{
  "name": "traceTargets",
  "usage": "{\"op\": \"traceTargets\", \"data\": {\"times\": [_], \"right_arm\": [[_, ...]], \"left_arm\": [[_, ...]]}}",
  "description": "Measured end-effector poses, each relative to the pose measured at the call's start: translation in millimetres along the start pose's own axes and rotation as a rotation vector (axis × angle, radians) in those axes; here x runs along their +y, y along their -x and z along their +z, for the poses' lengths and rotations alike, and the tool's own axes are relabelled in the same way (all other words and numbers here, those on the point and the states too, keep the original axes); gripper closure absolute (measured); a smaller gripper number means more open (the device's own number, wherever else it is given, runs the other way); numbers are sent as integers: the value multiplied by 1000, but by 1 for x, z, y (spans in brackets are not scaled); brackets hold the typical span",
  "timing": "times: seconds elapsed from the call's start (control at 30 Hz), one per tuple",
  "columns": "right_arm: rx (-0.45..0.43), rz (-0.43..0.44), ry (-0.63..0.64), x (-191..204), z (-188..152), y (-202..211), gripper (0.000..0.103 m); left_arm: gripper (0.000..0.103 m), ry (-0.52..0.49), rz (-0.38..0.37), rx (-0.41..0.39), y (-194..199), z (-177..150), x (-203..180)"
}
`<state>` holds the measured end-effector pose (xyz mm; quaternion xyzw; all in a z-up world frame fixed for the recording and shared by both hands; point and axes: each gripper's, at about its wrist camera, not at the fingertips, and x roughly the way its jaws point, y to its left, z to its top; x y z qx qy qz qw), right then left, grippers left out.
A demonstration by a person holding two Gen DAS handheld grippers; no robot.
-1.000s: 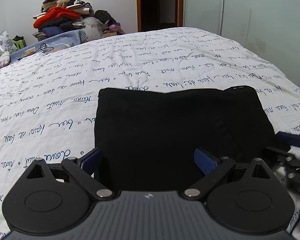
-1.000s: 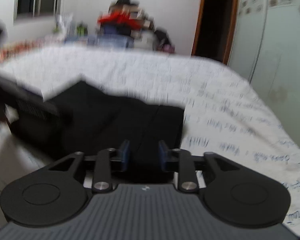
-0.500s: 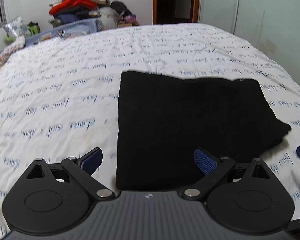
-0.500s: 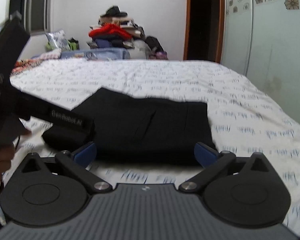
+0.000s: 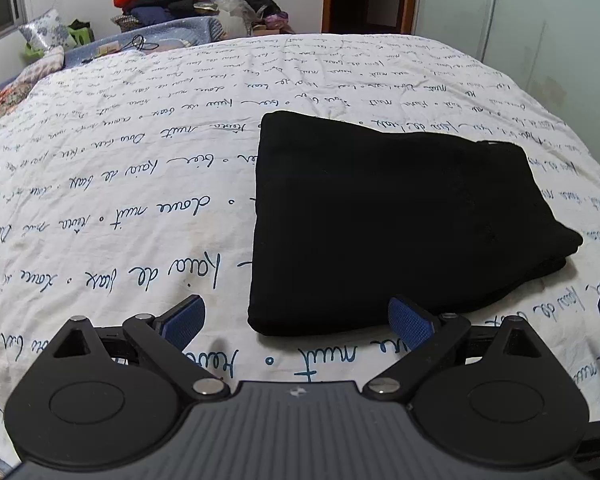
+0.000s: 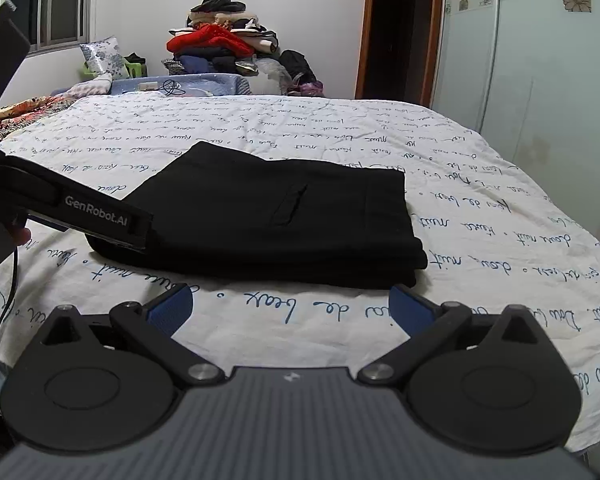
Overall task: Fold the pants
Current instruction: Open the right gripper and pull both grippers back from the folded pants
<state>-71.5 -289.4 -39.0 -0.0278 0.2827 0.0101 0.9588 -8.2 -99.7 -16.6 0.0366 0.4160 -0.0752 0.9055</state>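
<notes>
The black pants (image 5: 384,220) lie folded into a flat rectangle on the white bed sheet (image 5: 120,200). They also show in the right wrist view (image 6: 284,216), with a pocket slit on top. My left gripper (image 5: 296,320) is open and empty, just short of the pants' near edge. My right gripper (image 6: 290,306) is open and empty, a little back from the pants' near edge. The left gripper's body (image 6: 80,208) shows at the left of the right wrist view, in front of the pants' left corner.
The bed sheet has blue handwriting print. A pile of clothes (image 6: 220,48) stands beyond the bed's far end. A dark doorway (image 6: 396,32) and a white wardrobe (image 6: 540,80) are at the right. A window (image 6: 48,4) is at the far left.
The right gripper has opened and let go of the pants. Both grippers have drawn back from the pants, which now lie flat and apart from them.
</notes>
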Motion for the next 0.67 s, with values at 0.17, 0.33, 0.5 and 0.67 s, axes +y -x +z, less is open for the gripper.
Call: {"op": "traceTargets", "data": {"times": [0.17,0.33,0.5,0.67], "right_arm": [[7,5,3,1,0,-1,0],[8,6,11,3,-1,-2,0],[14,7,14,3,-2,-3,0],[15,4,21,3,-2,-4,0]], "left_arm": [[4,-4,1,6,-2,0,-1],[4,-6,4,13,-3,0,-1],[4,-20,9,10,-3,-1,-3],[4,-19,7,12,-3,-1,-3]]}}
